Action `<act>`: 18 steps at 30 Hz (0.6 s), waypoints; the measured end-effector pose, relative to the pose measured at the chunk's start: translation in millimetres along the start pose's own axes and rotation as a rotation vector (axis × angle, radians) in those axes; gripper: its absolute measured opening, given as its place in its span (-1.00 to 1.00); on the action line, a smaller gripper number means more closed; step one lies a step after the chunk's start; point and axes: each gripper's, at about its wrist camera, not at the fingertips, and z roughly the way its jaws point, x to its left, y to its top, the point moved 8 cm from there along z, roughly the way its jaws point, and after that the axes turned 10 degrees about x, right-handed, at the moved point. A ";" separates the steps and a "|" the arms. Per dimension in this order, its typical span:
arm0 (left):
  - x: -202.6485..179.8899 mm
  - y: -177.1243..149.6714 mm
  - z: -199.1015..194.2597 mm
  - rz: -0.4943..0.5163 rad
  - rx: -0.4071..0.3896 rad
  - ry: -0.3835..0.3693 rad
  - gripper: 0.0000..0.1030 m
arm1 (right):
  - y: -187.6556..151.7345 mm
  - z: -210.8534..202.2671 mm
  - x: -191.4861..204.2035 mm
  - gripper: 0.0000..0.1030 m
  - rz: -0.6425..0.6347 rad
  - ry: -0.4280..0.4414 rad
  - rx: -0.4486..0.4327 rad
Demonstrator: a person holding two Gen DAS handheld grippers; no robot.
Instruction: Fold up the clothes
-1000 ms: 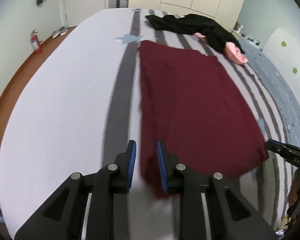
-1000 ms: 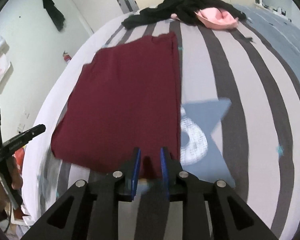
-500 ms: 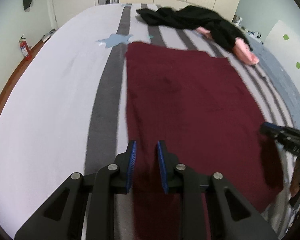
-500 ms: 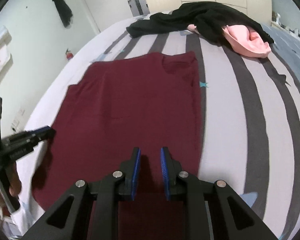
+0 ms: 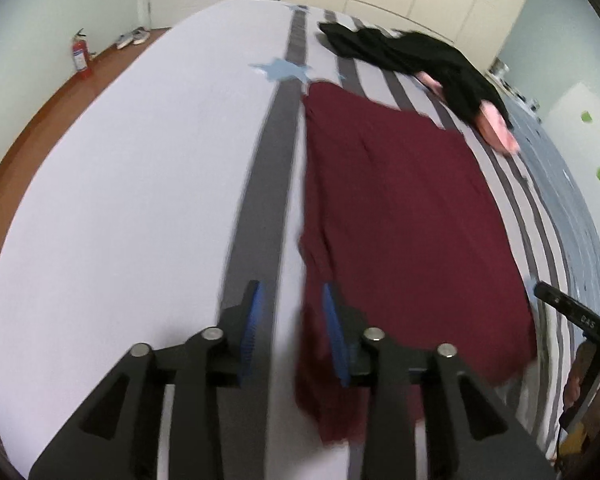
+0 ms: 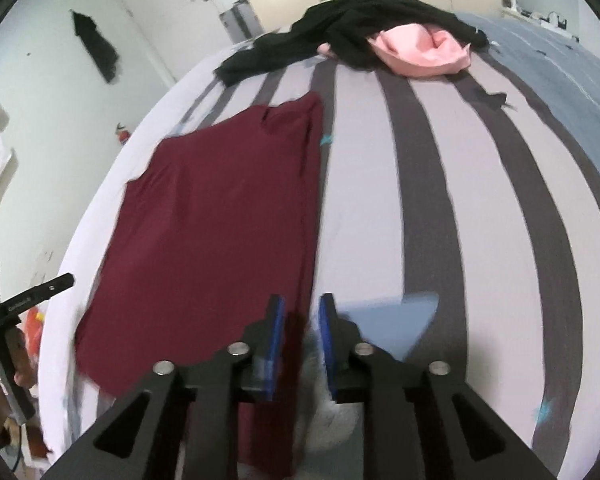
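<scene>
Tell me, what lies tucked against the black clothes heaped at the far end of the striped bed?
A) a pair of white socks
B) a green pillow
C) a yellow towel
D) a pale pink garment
D: in the right wrist view a pale pink garment lies bunched against the black clothes at the far end of the striped bed, well beyond the flat dark red cloth.

Left gripper (image 5: 292, 332): two matte-black angular fingers w/ ribbed blue pads (image 5: 251, 330), silver round screws on top. Right gripper (image 6: 300, 340): same build, blue pads (image 6: 277, 338), four silver screws. Small white lettering on one finger, too small to read.
</scene>
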 end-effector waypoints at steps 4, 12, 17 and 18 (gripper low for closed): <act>-19.2 -34.4 -3.5 0.043 0.022 -0.011 -0.26 | -29.5 -8.2 10.1 -0.61 -0.009 0.015 0.017; -21.6 -53.3 3.0 0.016 0.022 -0.011 -0.26 | -79.0 -21.7 28.5 -0.34 -0.032 0.036 0.040; -15.6 -50.6 11.6 0.005 0.021 -0.008 -0.26 | -80.2 -15.8 25.8 -0.34 -0.030 0.029 0.035; -15.5 -50.7 12.1 0.008 0.017 -0.008 -0.24 | -80.8 -14.8 25.3 -0.34 -0.028 0.029 0.036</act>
